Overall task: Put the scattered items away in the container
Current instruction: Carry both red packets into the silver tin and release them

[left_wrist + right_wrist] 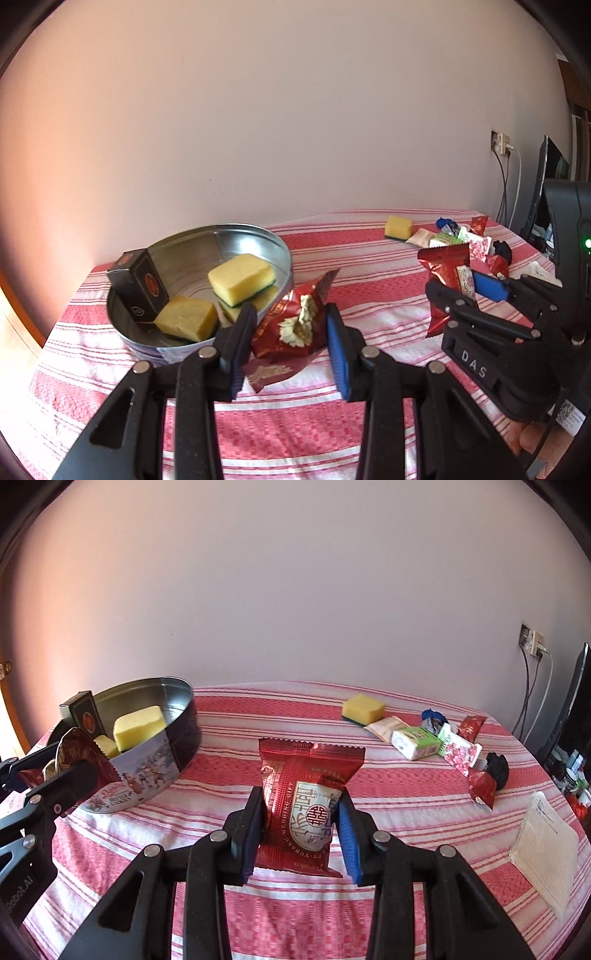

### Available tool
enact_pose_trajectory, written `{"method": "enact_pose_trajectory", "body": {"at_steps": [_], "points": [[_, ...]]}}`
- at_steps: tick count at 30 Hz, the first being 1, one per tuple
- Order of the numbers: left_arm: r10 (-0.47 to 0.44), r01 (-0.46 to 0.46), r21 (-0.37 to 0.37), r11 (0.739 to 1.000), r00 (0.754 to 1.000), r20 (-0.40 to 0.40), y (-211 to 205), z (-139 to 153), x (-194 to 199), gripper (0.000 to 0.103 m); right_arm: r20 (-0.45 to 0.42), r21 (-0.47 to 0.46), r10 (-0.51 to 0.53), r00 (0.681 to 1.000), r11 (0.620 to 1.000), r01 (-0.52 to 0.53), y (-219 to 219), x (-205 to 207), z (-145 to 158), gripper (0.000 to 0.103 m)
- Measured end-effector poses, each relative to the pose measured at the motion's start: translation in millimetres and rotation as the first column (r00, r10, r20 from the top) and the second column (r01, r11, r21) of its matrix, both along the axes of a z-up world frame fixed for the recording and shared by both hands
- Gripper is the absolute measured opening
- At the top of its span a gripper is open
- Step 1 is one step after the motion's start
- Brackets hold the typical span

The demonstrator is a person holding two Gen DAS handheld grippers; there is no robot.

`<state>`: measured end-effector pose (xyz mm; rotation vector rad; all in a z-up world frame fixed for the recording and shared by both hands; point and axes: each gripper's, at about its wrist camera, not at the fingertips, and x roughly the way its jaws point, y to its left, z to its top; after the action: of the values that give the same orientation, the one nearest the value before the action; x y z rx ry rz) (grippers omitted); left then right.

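Left tool (pixel 291 328): a crumpled red snack packet (pixel 291 325) is pinched between its blue pads, just beside the tin's rim.
Right tool (pixel 301 823): a flat red snack bag (pixel 306 801) is squeezed between its pads and held up above the table.
Round tin (pixel 280 247): it is set on the table's left side; three yellow sponges (pixel 242 278) and a dark box (pixel 138 290) are seen inside, the box leaning on the rim.
Loose things: one yellow sponge (pixel 362 709) and a heap of small wrapped sweets (pixel 443 744) are left at the far right.
Table (pixel 258 709): it is covered by a red and white striped cloth.
Paper pouch (pixel 543 853): it is laid flat near the right edge.
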<state>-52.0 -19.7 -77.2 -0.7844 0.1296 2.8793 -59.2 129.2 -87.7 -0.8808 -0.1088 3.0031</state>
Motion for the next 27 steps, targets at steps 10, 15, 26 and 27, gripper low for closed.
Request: {"method": "enact_pose_trajectory", "body": {"at_steps": [10,15,26,27], "points": [[0.193,-0.193,0.015,0.981,0.979,-0.070,-90,22,-19,0.036,-0.091,-0.020,0.173,0.981,0.984,-0.175,-82,-28,39,0.040],[0.245,-0.244,0.025,0.969,0.967,-0.063,-110,19,-50,0.036,-0.085,-0.040,0.252,0.964,0.966,-0.256,-115,-64,48,0.040],[0.245,-0.246,0.066,0.967,0.969,0.018,-124,-11,-133,0.066,0.069,-0.118,0.372,0.926,0.925,-0.362,-151,-167,15,0.041],[0.275,-0.275,0.066,0.959,0.961,0.010,-129,-12,-137,0.078,0.066,-0.123,0.369,0.927,0.925,-0.359,-150,-171,14,0.041]]}}
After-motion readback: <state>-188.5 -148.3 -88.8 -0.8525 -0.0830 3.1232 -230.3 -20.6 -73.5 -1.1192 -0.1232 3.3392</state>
